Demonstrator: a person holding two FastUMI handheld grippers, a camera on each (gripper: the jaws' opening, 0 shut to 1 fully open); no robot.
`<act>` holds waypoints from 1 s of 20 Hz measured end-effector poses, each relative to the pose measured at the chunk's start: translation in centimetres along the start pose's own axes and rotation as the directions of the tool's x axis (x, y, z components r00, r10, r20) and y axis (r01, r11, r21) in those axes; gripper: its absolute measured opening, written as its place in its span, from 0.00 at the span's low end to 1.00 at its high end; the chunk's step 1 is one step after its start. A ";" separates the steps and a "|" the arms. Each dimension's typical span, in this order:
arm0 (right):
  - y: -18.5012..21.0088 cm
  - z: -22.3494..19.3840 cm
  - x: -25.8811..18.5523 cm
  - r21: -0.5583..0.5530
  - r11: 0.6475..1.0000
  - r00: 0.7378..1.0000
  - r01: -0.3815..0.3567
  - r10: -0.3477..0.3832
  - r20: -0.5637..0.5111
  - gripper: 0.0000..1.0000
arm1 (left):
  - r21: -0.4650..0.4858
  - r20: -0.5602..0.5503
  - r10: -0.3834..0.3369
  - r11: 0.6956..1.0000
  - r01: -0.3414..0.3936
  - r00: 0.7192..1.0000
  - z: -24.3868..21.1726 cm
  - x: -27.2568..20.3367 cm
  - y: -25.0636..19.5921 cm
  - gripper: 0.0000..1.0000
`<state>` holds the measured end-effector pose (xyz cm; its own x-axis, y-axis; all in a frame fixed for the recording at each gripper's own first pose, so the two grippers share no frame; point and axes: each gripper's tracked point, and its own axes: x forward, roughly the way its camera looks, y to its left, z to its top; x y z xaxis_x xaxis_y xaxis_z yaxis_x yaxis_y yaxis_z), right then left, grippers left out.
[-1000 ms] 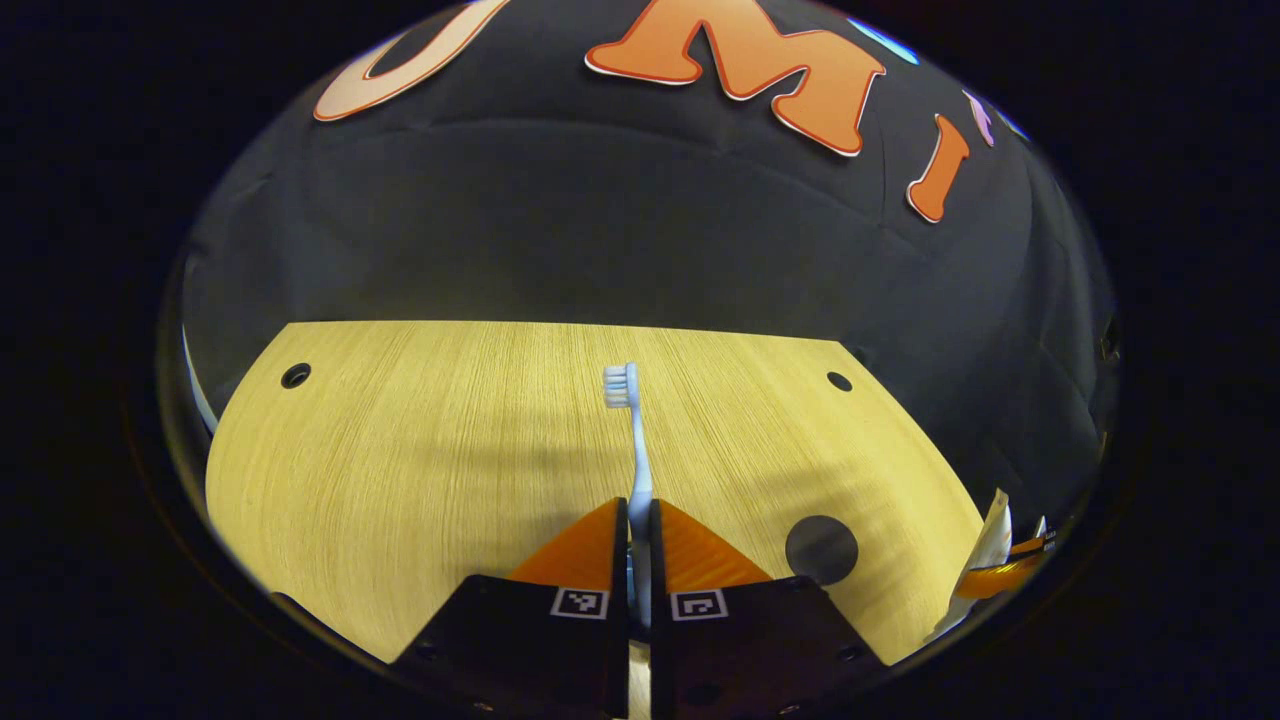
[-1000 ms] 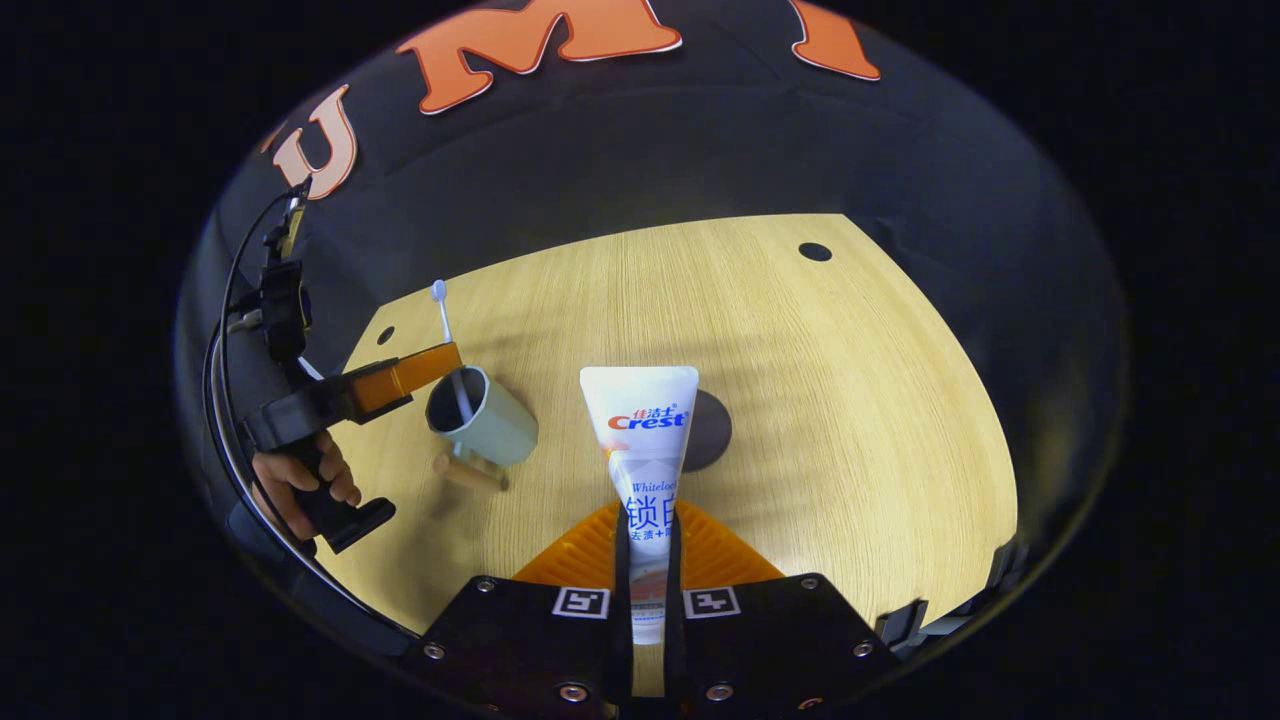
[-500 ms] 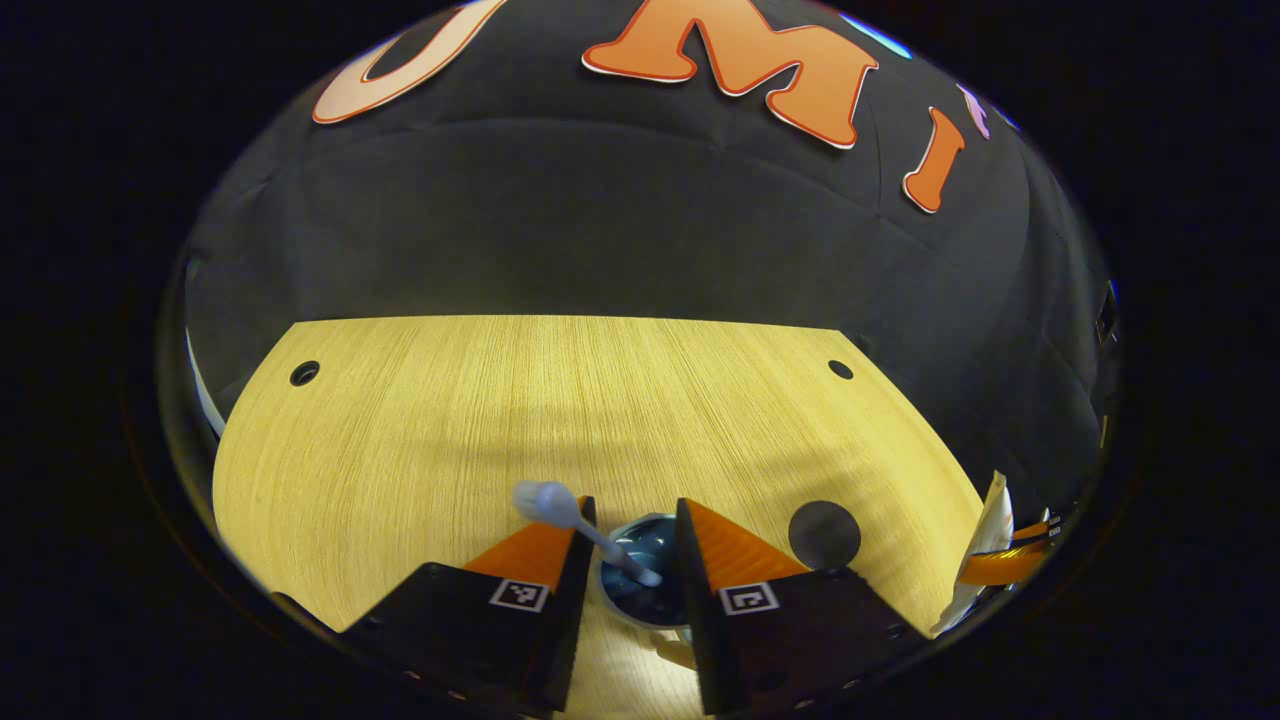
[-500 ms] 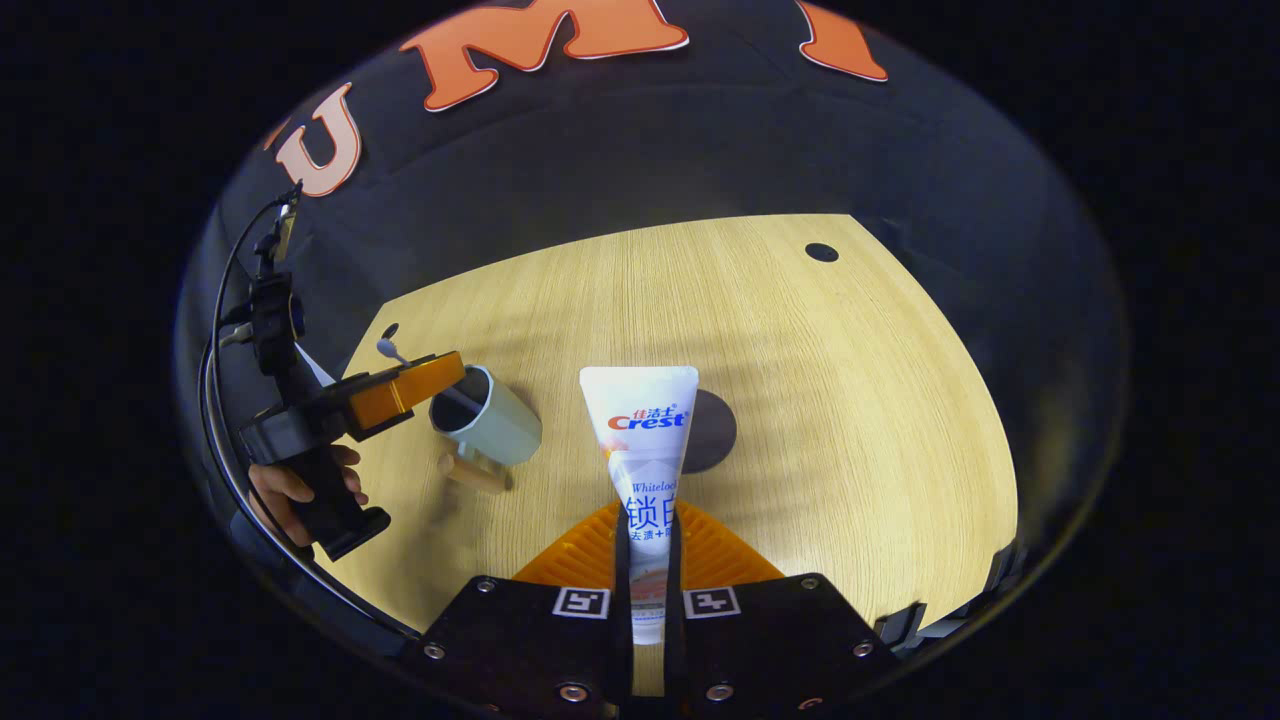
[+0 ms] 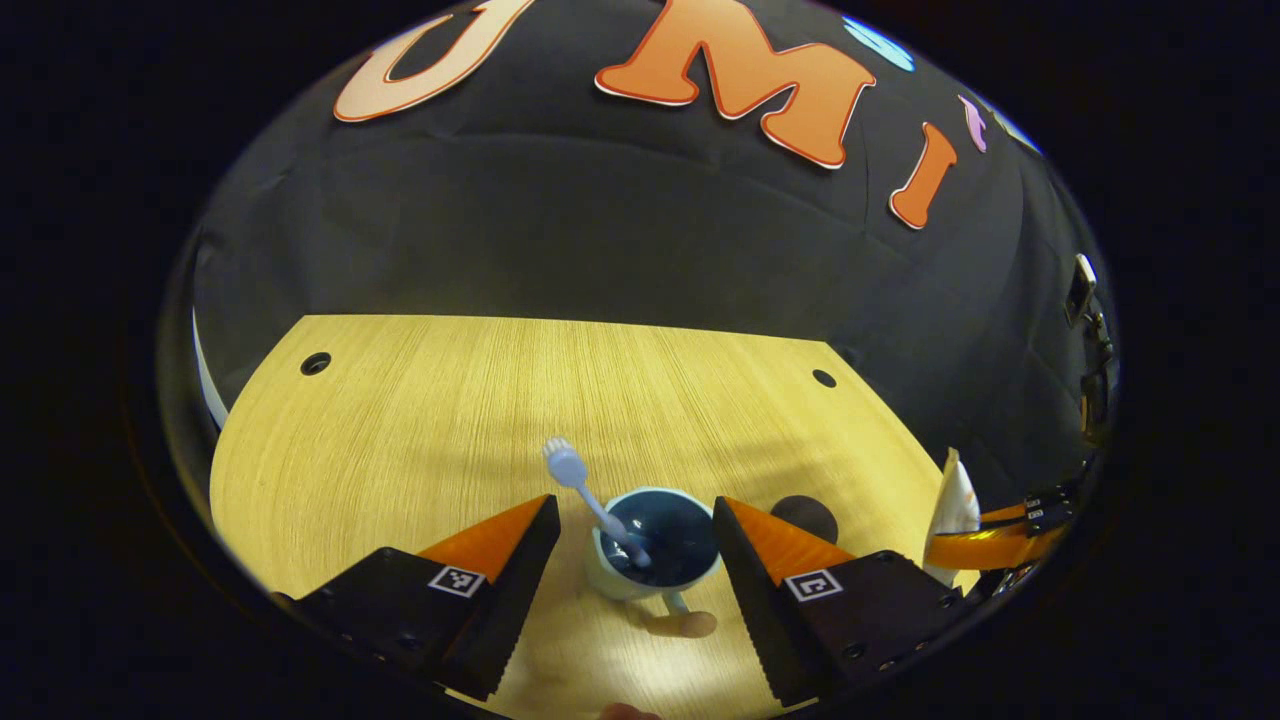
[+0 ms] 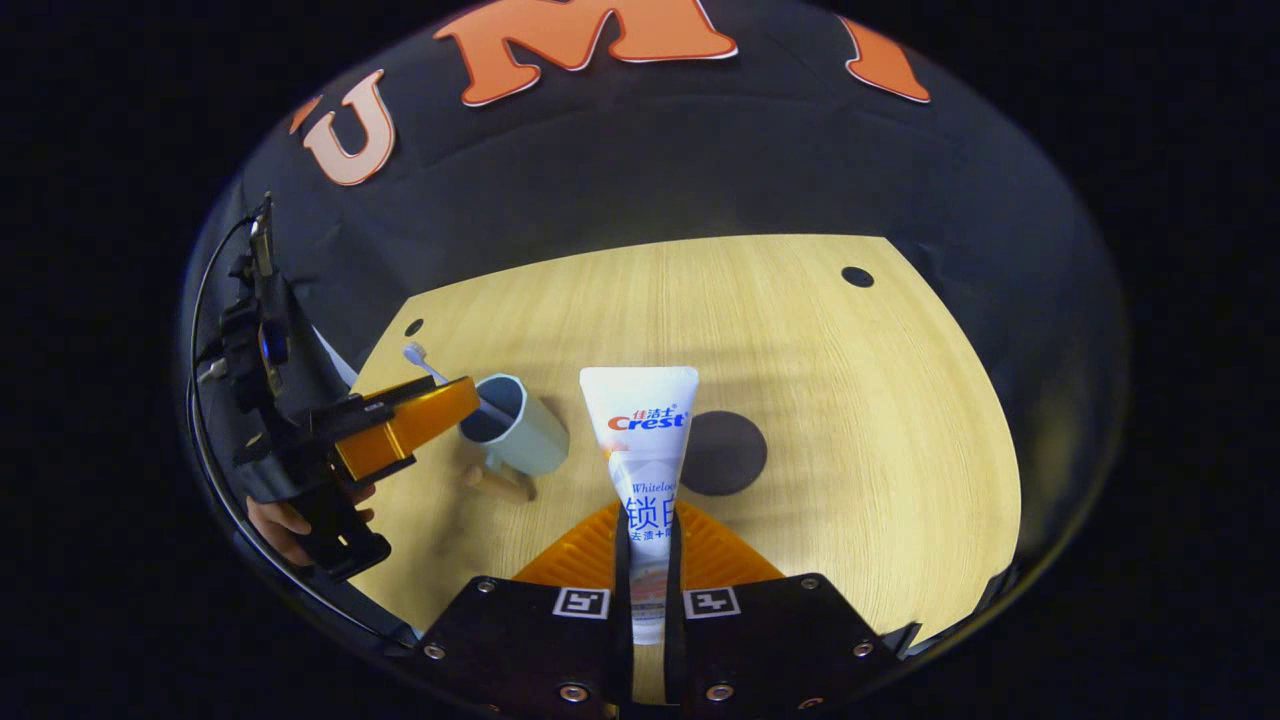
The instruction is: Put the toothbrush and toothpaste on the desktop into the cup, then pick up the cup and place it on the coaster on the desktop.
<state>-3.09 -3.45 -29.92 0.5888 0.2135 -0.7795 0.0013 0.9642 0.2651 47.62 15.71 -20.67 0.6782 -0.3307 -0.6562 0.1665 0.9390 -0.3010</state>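
Note:
A pale blue cup (image 5: pixel 655 545) with a wooden handle stands on the wooden desktop (image 5: pixel 450 420). A light blue toothbrush (image 5: pixel 585 490) leans inside it, head up and tilted to the left. My left gripper (image 5: pixel 635 515) hangs open just above the cup, a finger on each side, touching nothing. In the right gripper view, my right gripper (image 6: pixel 645 545) is shut on a white toothpaste tube (image 6: pixel 640 440), held above the desktop with its flat end forward. Left of the tube stands the cup (image 6: pixel 520 435), and a dark round coaster (image 6: pixel 722 453) lies just behind the tube.
The coaster (image 5: pixel 808 517) lies right of the cup in the left gripper view. Small round holes (image 5: pixel 315 362) mark the desktop's far corners. A person's hand (image 6: pixel 285 515) holds the left gripper (image 6: pixel 405 425), with a cable running up from it.
My left gripper opened and let go of the toothbrush, which dropped into the cup and tipped left. It has drawn back and widened. The right gripper shifted slightly, toothpaste still held.

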 end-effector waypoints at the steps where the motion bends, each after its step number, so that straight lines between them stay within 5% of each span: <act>1: 0.2 0.2 0.0 -0.008 1.000 1.000 -0.010 0.010 0.009 0.12 | -0.001 0.005 0.004 1.000 -0.004 1.000 0.0 -0.6 0.2 0.93; 12: 4.6 5.1 1.0 -0.119 0.985 0.979 -0.128 0.144 0.144 0.12 | -0.039 0.010 0.106 0.994 -0.106 0.994 -3.0 -6.4 5.1 0.93; 20: 8.5 8.8 2.9 -0.169 0.972 0.928 -0.162 0.208 0.308 0.12 | 0.025 0.107 0.181 0.982 -0.185 0.978 -2.2 -10.9 7.4 0.93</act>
<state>5.73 3.93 -24.91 0.7959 0.3507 -0.4935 -0.2309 0.9294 0.2879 39.84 26.01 -17.27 0.7699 -0.1430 -0.6220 0.0559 0.9859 -0.1575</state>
